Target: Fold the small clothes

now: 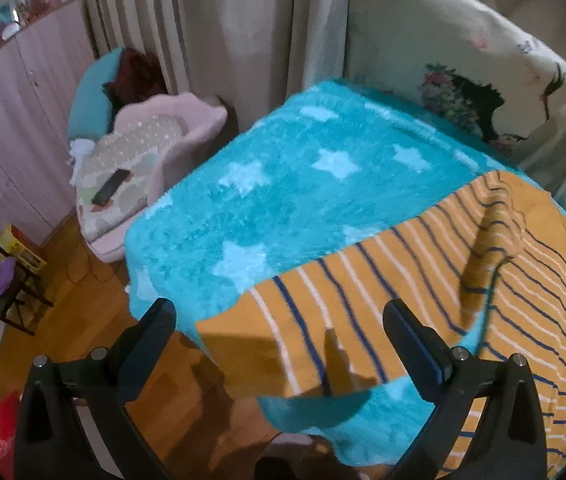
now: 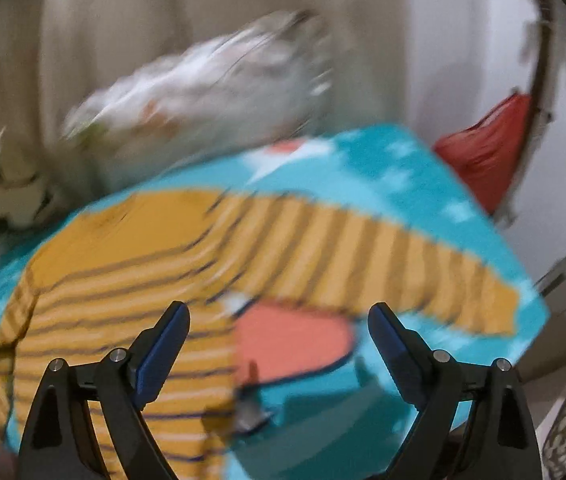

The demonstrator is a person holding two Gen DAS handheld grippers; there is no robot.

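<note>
An orange top with blue and white stripes lies spread on a turquoise star blanket. One sleeve reaches toward the blanket's near left edge, just ahead of my left gripper, which is open and empty above it. The right wrist view is blurred by motion. It shows the same top with its other sleeve stretched right, and a coral patch below it. My right gripper is open and empty above the top's body and the coral patch.
A floral pillow leans behind the blanket. A pink child's armchair holding a phone stands left on the wooden floor, by curtains and pink cupboards. A red bag hangs at the right.
</note>
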